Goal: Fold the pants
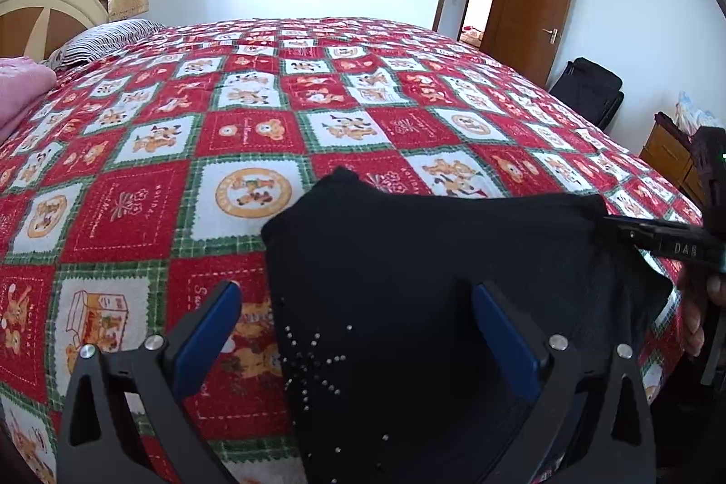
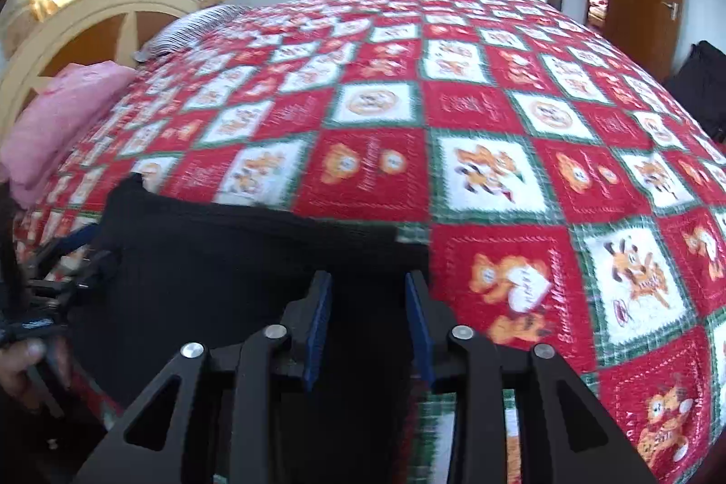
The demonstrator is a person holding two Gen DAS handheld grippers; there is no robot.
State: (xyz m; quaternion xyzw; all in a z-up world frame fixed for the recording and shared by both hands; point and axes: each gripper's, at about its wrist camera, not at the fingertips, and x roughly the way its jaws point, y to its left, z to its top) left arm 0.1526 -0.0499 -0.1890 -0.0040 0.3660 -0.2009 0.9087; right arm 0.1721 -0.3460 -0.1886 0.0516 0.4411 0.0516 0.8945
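Observation:
Black pants [image 1: 431,280] lie folded into a compact bundle on the red checked quilt [image 1: 254,130], with a starburst of small studs on the cloth near me. My left gripper [image 1: 358,295] is open wide just above the bundle's left part; one blue pad hangs over the quilt and the other over the black cloth. In the right wrist view the pants [image 2: 218,271] fill the lower left. My right gripper [image 2: 368,291] stands partly open over their right end, with black cloth below the gap and neither pad pressing on it. Its fingers [image 1: 658,241] reach the bundle's far right corner.
A pink folded blanket [image 2: 59,121] and a striped pillow [image 1: 104,39] lie by the headboard [image 2: 90,26]. The quilt stretches wide beyond the pants. Off the bed's right side stand a black suitcase [image 1: 590,89], a wooden cabinet [image 1: 667,153] and an open brown door [image 1: 531,7].

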